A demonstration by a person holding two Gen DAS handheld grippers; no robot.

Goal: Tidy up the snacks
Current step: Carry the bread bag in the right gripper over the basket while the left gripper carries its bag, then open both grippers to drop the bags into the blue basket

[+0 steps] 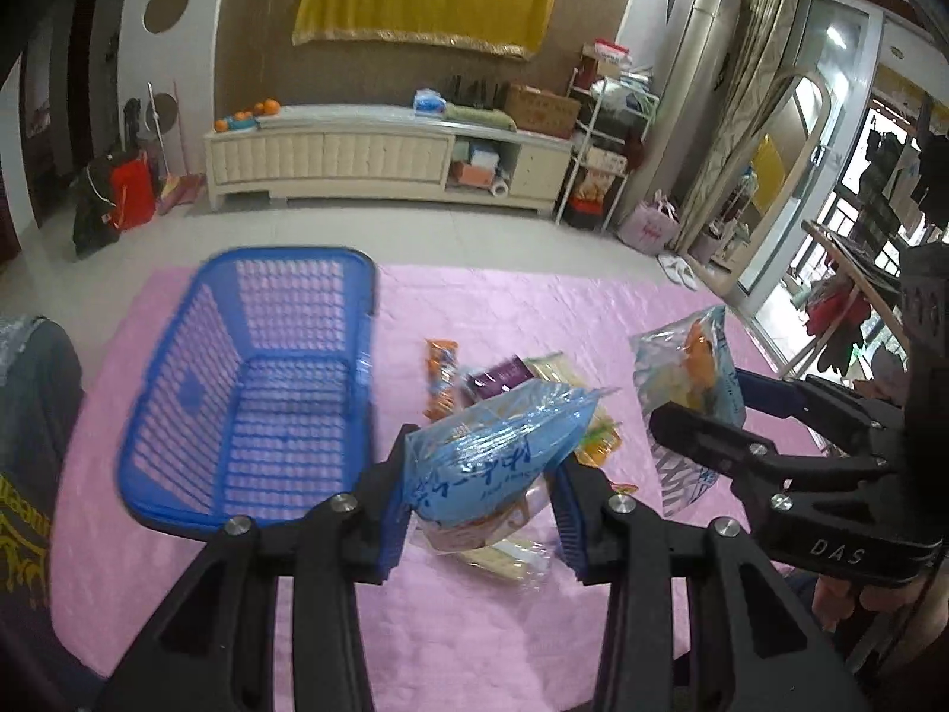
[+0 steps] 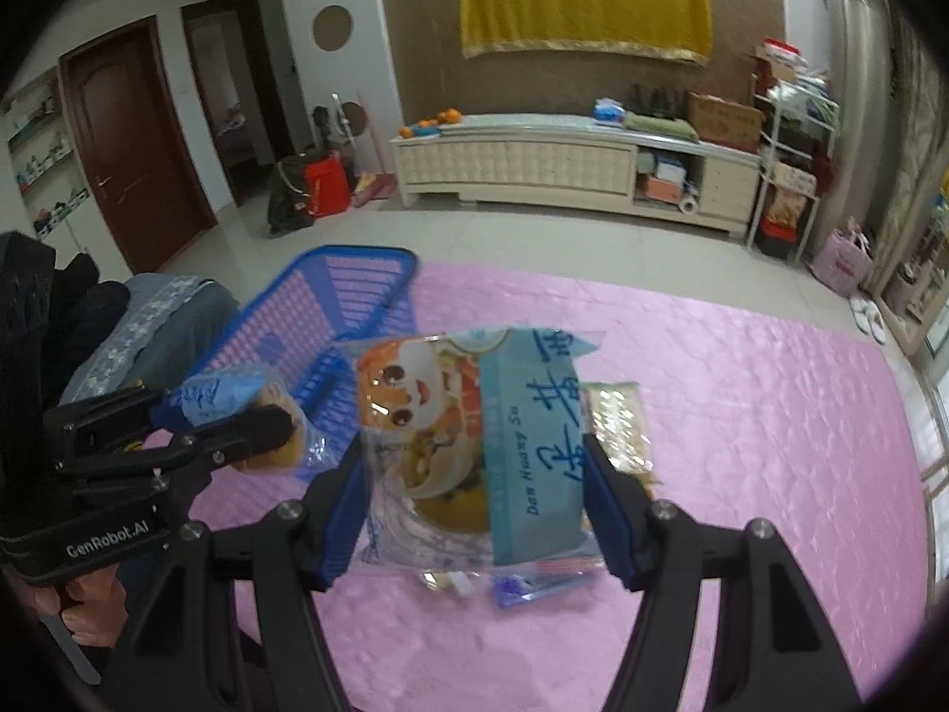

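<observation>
My left gripper (image 1: 483, 492) clamps a blue snack bag (image 1: 492, 457); right gripper (image 2: 474, 504) clamps a cartoon-print bag (image 2: 468, 445). Both bags hide the snack pile (image 1: 474, 380) behind; basket (image 1: 249, 385) blurred, pkg labels unreadable.

Yellow cloth (image 2: 584, 6) above cream cabinet (image 2: 569, 163)

"DAS" stands in pale letters on the body of the right gripper (image 1: 700, 439); "GenRobot.AI" on the body of the left gripper (image 2: 231, 415); "Dan Huang Su" runs along the blue panel of the snack packet (image 2: 474, 451), beside large blue Chinese characters, not legible here.
</observation>
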